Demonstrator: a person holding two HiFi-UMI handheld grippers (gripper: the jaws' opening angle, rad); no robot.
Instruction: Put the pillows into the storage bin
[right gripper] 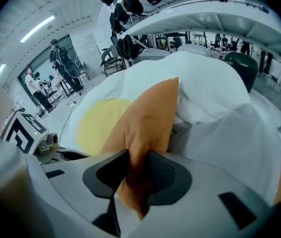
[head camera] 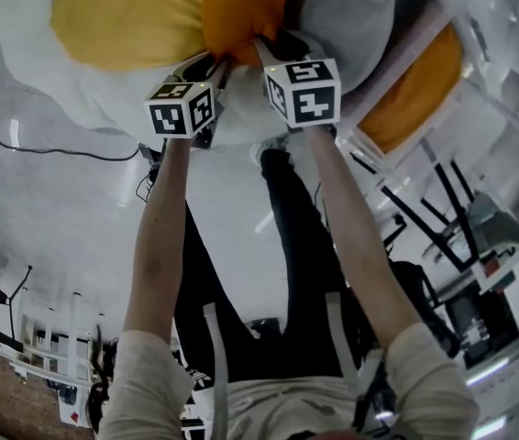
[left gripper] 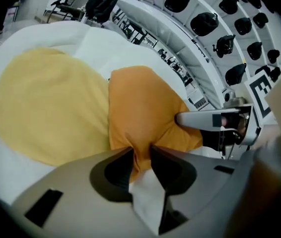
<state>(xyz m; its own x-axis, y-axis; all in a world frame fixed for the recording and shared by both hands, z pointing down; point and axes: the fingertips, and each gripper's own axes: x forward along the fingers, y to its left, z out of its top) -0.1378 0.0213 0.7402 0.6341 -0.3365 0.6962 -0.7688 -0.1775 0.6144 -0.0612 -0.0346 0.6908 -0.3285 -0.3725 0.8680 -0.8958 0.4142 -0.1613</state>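
Where white bedding (left gripper: pixel 105 48) carries them, orange pillow (left gripper: pixel 145 108) is seen touching yellow pillow (left gripper: pixel 46 108); its near edge is clamped by left gripper (left gripper: pixel 140 155); another fold is clamped by right gripper (right gripper: pixel 138 160).

A deep orange soft fabric pillow (left gripper: pixel 145 108) stands on edge, its near edge pinched in the left tongs (left gripper: pixel 141 152) and right tongs (right gripper: pixel 138 157). A pale yellow rounded fabric pillow (left gripper: pixel 46 108) lies flat against it, left of the left tongs.
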